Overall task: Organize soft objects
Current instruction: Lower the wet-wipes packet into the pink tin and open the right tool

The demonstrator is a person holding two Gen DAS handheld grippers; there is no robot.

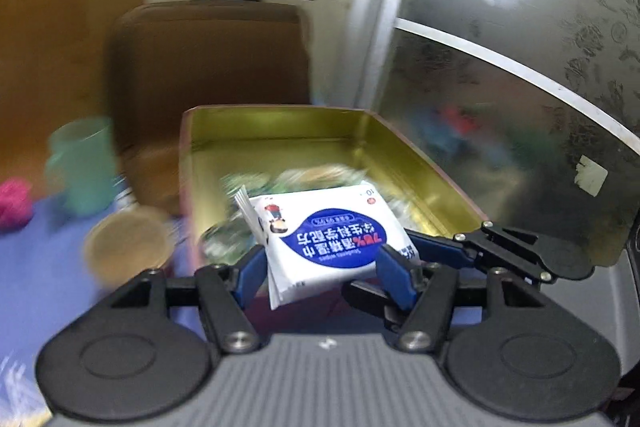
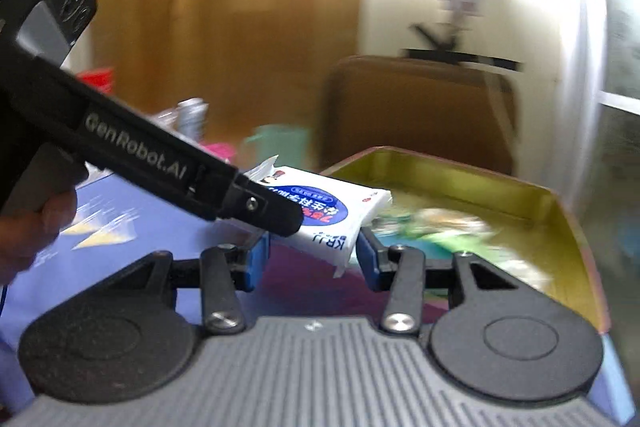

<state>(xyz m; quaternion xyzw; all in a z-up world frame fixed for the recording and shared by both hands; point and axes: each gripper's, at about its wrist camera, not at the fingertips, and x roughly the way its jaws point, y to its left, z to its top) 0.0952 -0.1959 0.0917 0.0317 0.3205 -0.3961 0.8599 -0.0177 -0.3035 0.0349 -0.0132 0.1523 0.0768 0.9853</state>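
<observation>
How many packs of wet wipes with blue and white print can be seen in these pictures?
1. The wipes pack is held between the fingers of the left gripper, at the near edge of the gold tin. Blurred green packets lie in the tin; more wipes could be hidden beneath.

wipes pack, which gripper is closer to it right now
Left. The left gripper has the wipes pack between its fingers, at the tin's near edge. The right gripper is open just short of the pack's corner.

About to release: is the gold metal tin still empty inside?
No: the gold metal tin already holds blurred green-and-white packets behind the white-and-blue wet-wipe pack.
</observation>
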